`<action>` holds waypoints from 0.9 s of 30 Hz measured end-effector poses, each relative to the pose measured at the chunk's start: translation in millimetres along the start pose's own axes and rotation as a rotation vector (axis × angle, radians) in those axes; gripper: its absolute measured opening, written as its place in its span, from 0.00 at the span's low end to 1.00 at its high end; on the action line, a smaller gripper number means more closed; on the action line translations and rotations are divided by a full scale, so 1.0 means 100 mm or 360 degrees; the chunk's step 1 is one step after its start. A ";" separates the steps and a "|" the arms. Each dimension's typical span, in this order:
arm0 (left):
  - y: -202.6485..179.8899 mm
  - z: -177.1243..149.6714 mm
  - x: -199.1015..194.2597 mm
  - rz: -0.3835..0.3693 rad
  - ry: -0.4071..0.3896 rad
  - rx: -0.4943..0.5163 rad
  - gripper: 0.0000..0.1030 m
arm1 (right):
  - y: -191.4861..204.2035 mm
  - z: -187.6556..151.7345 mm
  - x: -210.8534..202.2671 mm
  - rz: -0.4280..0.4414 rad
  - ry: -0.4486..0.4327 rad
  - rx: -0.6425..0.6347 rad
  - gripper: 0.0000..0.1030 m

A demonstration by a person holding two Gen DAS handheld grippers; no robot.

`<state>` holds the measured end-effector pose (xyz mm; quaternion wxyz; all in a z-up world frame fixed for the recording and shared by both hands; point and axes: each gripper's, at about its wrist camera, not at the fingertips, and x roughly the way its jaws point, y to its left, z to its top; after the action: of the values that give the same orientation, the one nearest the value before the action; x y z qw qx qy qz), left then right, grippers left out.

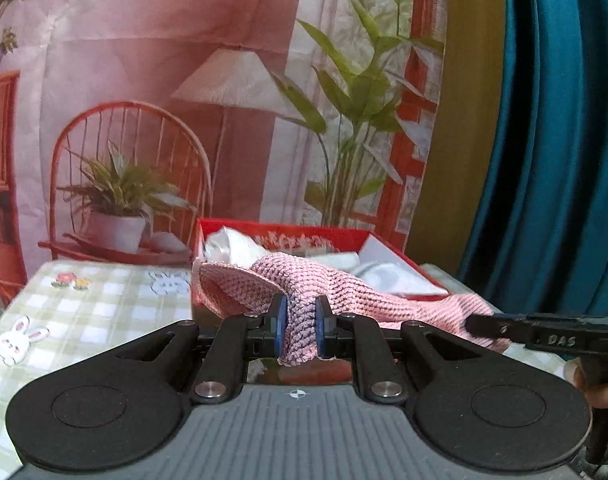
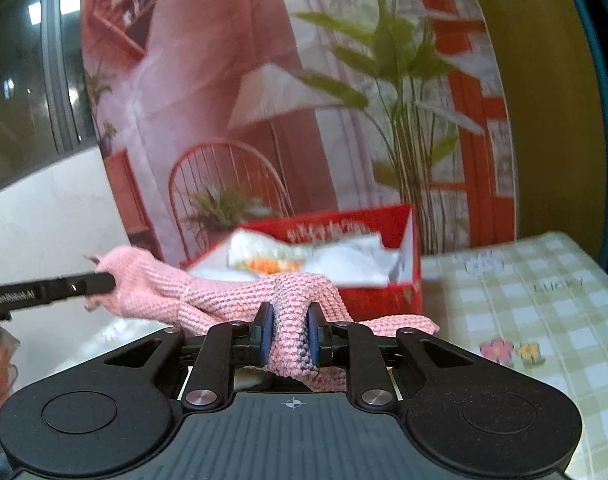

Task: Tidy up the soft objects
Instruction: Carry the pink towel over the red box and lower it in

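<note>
Each camera sits on its own gripper and looks forward, a little down, very close to the pink knit (image 1: 300, 320) in front. Both views share the red box (image 1: 280, 234) (image 2: 384, 216), the checked table (image 1: 84, 308) (image 2: 544, 320) and the painted curtain (image 1: 144, 80) (image 2: 224, 80) behind

You cannot read the print on the red box (image 2: 340, 232); blur smears it in both views. The white contents (image 2: 344, 256) blur too, so you cannot tell the items apart. The pink knit (image 1: 300, 320) hides the box's front wall in the left view. The frame edge cuts off the hand (image 1: 596, 388) at right.
</note>
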<state>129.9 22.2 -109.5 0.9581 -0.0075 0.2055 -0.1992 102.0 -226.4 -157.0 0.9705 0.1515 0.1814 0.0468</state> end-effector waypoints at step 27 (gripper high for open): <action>0.13 0.97 0.92 0.0025 0.0069 0.0191 0.15 | -0.05 1.17 0.83 -0.0087 0.0028 -0.0283 0.13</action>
<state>250.3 -7.3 -57.4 0.9537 0.0558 0.2141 -0.2038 222.6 -251.2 -82.2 0.9794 0.0593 0.1892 0.0374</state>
